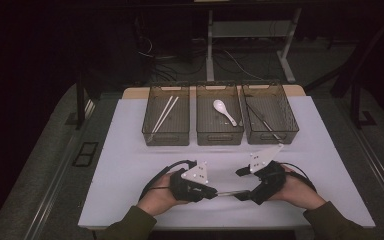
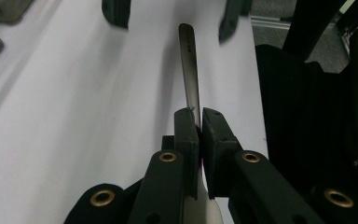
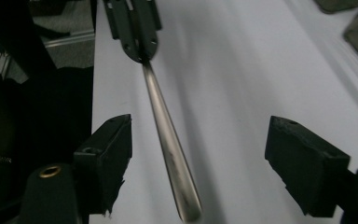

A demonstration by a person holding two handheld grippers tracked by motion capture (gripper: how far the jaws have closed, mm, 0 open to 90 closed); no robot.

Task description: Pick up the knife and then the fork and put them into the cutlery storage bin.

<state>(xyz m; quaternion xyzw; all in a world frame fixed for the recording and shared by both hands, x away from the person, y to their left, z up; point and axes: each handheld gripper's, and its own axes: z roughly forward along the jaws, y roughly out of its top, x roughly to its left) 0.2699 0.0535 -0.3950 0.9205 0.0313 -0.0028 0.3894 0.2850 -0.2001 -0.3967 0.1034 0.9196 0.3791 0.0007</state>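
High view: left gripper (image 1: 211, 192) and right gripper (image 1: 241, 184) face each other near the worktop's (image 1: 130, 165) near edge, about mid-width, with a thin metal utensil (image 1: 229, 192) bridging them, lifted just off the surface; it reads as a hand-over, so the piece is held level and end-on toward the right one. Three bins stand in a row along the far edge: left bin (image 1: 155, 134) with chopsticks (image 1: 165, 114), middle bin (image 1: 219, 135) with a white spoon (image 1: 224, 111), right bin (image 1: 286, 131) with dark metal pieces (image 1: 263, 120), probably where this one goes. Nothing lies between the hands and the bins; only the bin walls must be cleared. Left gripper view: the jaws are pressed together, pinching the utensil (image 2: 189, 70) low on its shaft, the flat handle end pointing away toward the other gripper's two jaw tips at the top; a pale wider part shows under the jaws, maybe the bowl, hard to tell. Dark sleeve at right. Right gripper view: the jaws stand spread, one each side of the handle (image 3: 170, 144), pads clear of it, so no grip yet; the left gripper (image 3: 137, 35) clamps the far end. The handle sits nearer the left-hand jaw, so closing could nudge it sideways.
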